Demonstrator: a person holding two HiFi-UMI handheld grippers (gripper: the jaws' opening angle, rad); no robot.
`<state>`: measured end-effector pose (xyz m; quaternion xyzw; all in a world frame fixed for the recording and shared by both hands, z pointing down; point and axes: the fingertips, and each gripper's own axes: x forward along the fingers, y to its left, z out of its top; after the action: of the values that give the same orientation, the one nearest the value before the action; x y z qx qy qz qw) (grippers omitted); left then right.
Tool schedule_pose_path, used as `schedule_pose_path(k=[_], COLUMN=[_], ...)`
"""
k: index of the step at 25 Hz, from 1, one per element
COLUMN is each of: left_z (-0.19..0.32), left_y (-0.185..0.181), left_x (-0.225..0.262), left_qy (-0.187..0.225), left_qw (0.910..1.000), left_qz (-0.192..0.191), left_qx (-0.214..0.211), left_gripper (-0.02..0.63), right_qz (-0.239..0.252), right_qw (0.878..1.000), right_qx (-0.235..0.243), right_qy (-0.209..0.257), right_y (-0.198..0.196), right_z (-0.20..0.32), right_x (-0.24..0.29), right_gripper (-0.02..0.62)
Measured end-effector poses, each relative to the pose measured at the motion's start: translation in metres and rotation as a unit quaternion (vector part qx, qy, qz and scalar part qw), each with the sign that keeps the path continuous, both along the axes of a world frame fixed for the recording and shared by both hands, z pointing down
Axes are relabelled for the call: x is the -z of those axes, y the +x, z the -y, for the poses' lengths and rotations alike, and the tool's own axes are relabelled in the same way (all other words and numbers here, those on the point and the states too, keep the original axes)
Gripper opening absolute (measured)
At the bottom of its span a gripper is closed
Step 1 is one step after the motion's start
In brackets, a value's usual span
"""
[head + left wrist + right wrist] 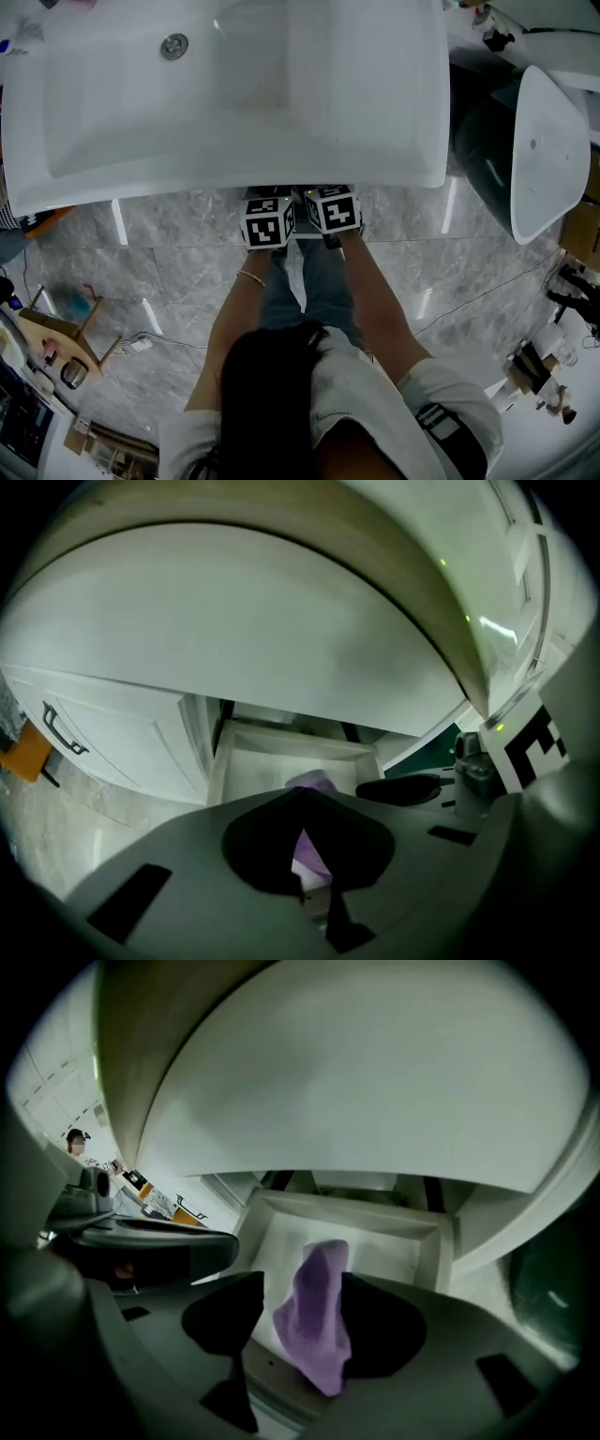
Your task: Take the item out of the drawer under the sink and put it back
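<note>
Right gripper view: right hand-held gripper [303, 1279] pinching purple cloth [314, 1326] between jaws, gap showing on one side. Held above open drawer [347, 1211] straight ahead, probably for a clean drop back inside. Left hand-held gripper [302, 803] jaws nearly closed, empty, parked just beside, likely keeping clear under sink [234, 112].

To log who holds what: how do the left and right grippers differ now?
Jaws: the right gripper has them apart, the left gripper nearly together. Cloth: the purple cloth sits between the right gripper's jaws; past the left gripper's only a sliver shows. Both point into the open drawer.
</note>
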<state>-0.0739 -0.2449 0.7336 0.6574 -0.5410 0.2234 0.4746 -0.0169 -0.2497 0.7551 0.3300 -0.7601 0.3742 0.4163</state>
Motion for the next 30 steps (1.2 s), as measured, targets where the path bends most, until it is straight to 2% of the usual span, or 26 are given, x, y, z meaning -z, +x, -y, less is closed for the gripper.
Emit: schedule_pose_path(k=[6, 14, 15, 17, 19, 30], left_z=[-0.002, -0.006, -0.008, -0.011, -0.015, -0.02], left_y=[-0.007, -0.008, -0.009, -0.008, -0.006, 0.002], left_x=[-0.02, -0.03, -0.031, -0.034, -0.036, -0.018], left_qy=[-0.025, -0.033, -0.035, -0.039, -0.045, -0.04], left_qw=[0.9996, 0.9992, 0.999, 0.9987, 0.9982, 0.9963], left_qz=[-0.002, -0.006, -0.008, -0.013, -0.02, -0.047], left_qx=[0.015, 0.023, 0.025, 0.03, 0.035, 0.059], left_gripper=[0.003, 0.003, 0.004, 0.004, 0.003, 0.003], right_qz=[-0.008, -0.033, -0.04, -0.055, -0.059, -0.037], right_qw=[1.0, 0.999, 0.999, 0.998, 0.998, 0.999], right_qx=[-0.009, -0.006, -0.004, -0.005, -0.01, -0.019], right_qy=[-0.023, -0.033, -0.031, -0.025, -0.016, -0.011], right_y=[0.0, 0.004, 0.005, 0.008, 0.009, 0.009], right_z=[-0.009, -0.016, -0.015, -0.013, -0.012, -0.019], right_x=[-0.024, -0.052, -0.054, -0.057, -0.057, -0.034], right_gripper=[0.25, 0.248, 0.232, 0.124, 0.1, 0.086])
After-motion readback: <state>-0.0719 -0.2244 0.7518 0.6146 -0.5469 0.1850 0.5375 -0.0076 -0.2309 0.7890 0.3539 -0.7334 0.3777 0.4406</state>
